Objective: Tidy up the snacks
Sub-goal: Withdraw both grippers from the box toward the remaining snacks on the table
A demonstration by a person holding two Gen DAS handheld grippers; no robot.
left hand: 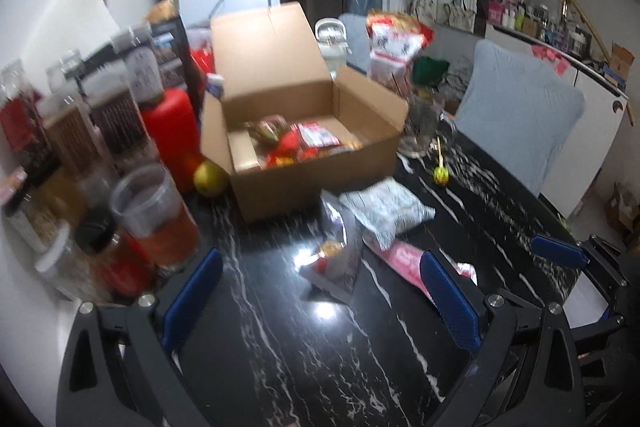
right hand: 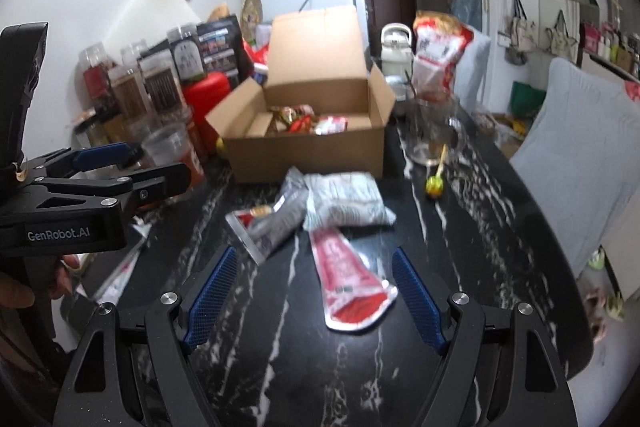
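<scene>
An open cardboard box (left hand: 320, 171) (right hand: 312, 153) with several snack packets inside stands on the black marble table (left hand: 280, 367). In front of it lie a silver packet (left hand: 340, 259) (right hand: 276, 223), a grey-white bag (left hand: 386, 211) (right hand: 344, 201) and a red-white pouch (left hand: 404, 261) (right hand: 348, 287). My left gripper (left hand: 320, 303) is open and empty, just short of the silver packet. My right gripper (right hand: 316, 299) is open and empty, its fingers on either side of the red-white pouch, above the table.
Jars and containers (left hand: 100, 155) crowd the table's left side, with a red canister (left hand: 172, 131) and a yellow-green fruit (left hand: 210, 179) beside the box. A glass jug (right hand: 434, 131) and a lollipop (right hand: 434, 183) sit right of it. A chair with a grey cushion (right hand: 580, 163) stands to the right.
</scene>
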